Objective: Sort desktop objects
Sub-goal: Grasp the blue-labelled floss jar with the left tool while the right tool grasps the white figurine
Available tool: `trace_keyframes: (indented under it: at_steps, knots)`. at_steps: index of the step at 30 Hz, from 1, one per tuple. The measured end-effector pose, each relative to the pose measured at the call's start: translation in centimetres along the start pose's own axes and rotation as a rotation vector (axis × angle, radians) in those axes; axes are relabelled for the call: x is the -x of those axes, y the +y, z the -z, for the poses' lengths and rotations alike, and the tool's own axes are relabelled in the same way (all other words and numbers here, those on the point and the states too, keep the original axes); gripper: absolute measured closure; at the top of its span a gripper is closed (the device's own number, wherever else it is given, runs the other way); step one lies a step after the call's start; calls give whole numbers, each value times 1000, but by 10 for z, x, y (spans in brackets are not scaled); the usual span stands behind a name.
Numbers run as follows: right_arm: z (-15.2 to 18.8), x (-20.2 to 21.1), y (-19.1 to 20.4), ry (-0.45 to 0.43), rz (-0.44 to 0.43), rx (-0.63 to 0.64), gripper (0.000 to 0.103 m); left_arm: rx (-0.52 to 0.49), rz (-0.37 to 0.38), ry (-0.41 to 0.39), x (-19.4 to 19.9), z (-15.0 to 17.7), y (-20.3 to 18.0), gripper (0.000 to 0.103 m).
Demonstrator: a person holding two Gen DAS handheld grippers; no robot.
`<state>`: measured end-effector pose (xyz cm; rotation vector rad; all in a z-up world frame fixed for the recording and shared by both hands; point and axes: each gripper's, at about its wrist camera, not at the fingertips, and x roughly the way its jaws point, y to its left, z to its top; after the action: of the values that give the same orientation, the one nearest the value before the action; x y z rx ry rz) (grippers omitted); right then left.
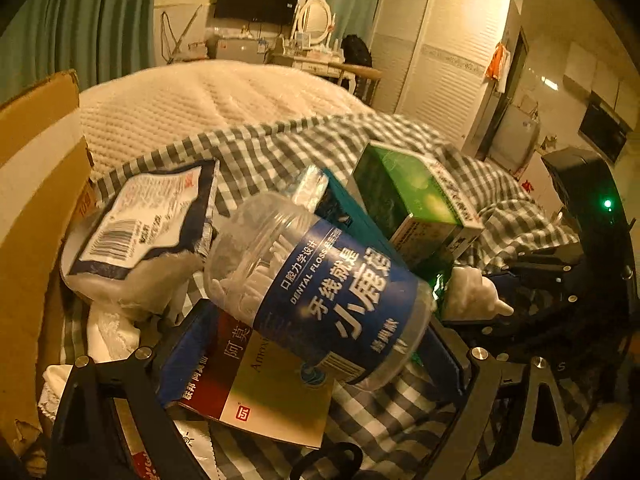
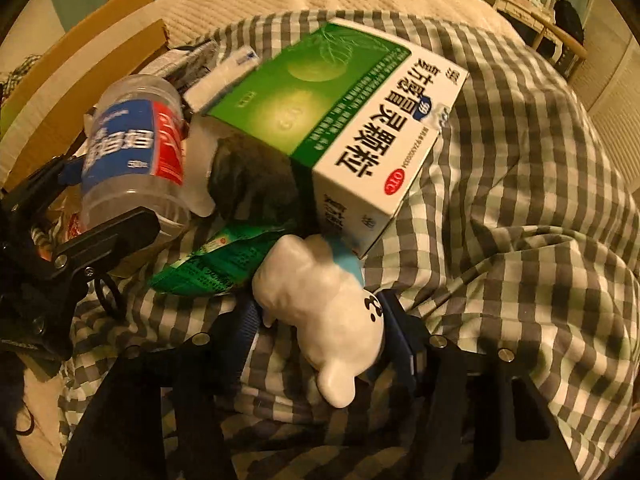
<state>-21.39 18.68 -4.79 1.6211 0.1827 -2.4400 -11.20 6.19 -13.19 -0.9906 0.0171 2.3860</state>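
A grey-and-white checked cloth lies under everything, and on it sits a medicine box with a green top and a white side printed in black characters, a small red oval at its corner. Left of the box, the clear dental floss jar wears a blue label with white lettering. Just below the box lies a glossy white figurine with a pale blue patch, beside a green printed sachet.

Two handheld grippers, both built of matte black angular plates joined by round silver screws. The left gripper has blue pads on its fingers, and a black cable loops beneath it. The right gripper also has blue-faced fingers, and a green light glows on its body.
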Motion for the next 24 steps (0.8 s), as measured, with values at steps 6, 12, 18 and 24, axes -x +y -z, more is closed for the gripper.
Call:
trace_keyframes:
  at_steps: [6, 12, 18, 24]
  knots:
    - [11, 24, -3, -97, 11, -35, 45, 22, 12, -55, 13, -9, 3, 7]
    - [19, 37, -5, -129, -2, -54, 46, 10, -10, -44, 11, -11, 0, 6]
    - [16, 36, -10, -126, -35, -74, 46, -56, -33, -42, -4, -11, 0, 0]
    - [20, 39, -15, -117, -77, -94, 46, -63, 4, 31, -31, -15, 6, 0]
